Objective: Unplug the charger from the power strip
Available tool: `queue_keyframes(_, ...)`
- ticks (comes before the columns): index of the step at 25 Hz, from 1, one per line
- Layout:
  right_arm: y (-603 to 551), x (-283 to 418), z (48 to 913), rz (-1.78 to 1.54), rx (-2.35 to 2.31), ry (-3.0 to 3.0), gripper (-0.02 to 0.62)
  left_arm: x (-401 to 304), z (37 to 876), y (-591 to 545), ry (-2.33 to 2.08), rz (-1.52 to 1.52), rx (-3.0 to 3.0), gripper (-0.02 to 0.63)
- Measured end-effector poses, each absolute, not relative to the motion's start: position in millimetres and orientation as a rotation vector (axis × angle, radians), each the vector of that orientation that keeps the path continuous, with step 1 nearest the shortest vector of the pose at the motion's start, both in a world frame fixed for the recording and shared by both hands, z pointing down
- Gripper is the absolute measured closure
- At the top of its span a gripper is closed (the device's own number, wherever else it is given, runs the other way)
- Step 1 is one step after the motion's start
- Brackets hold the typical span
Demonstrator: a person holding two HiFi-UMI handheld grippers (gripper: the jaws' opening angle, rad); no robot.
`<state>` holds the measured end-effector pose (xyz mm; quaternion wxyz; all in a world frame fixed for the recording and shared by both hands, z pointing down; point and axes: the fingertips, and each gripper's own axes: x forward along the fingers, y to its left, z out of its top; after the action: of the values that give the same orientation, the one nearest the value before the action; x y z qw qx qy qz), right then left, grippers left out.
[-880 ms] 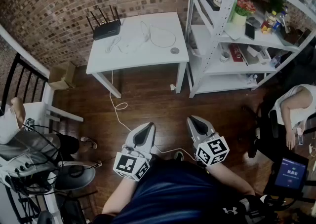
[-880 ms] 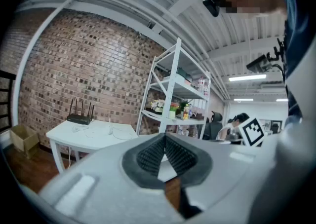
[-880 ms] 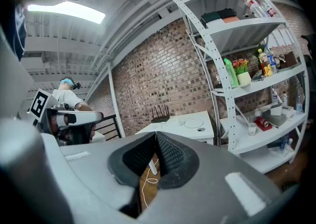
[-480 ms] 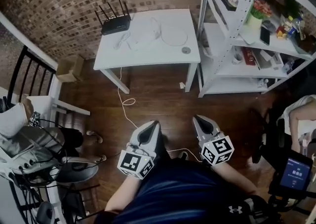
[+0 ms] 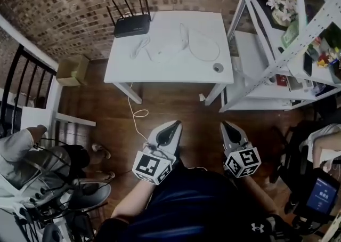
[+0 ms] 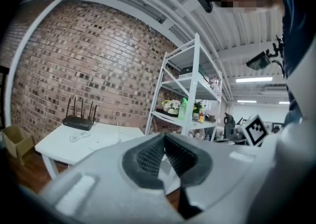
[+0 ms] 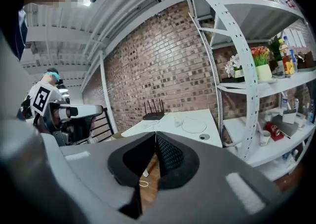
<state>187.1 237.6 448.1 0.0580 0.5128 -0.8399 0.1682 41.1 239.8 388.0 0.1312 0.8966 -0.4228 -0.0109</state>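
I can't yet tell charger from power strip. Only a tangle of white cords (image 5: 154,50) shows on the white table (image 5: 176,71), at twelve o'clock from my claws and well apart from them. One cable (image 5: 139,113) drops to the floor. A router (image 5: 131,24) sits at eleven o'clock. Over the last second the table has drawn nearer in the head view, so I judge I'm still approaching. My left gripper (image 5: 175,124) and right gripper (image 5: 226,125) are both pinched closed on nothing.
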Motion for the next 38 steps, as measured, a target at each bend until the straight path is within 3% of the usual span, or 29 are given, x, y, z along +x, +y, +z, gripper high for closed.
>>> queue_keyframes(11,101,113,459,0.47,1.667,-2.376,0.584,-53,408,96,-1.118,-0.041,2.618,0.601)
queue_keyframes(20,35,92,475,0.425,1.62,-2.351,0.584,-93,429,49,-1.195,-0.025,2.579,0.601)
queue_keyframes(30,-33,78,491,0.349,1.485,-2.434,0.584,-89,454,-1,-1.306,0.101,2.537,0.6)
queue_keyframes(38,-91,99,505,0.354,1.365,-2.498,0.583,-45,469,-60,-1.357,0.211,2.519,0.6)
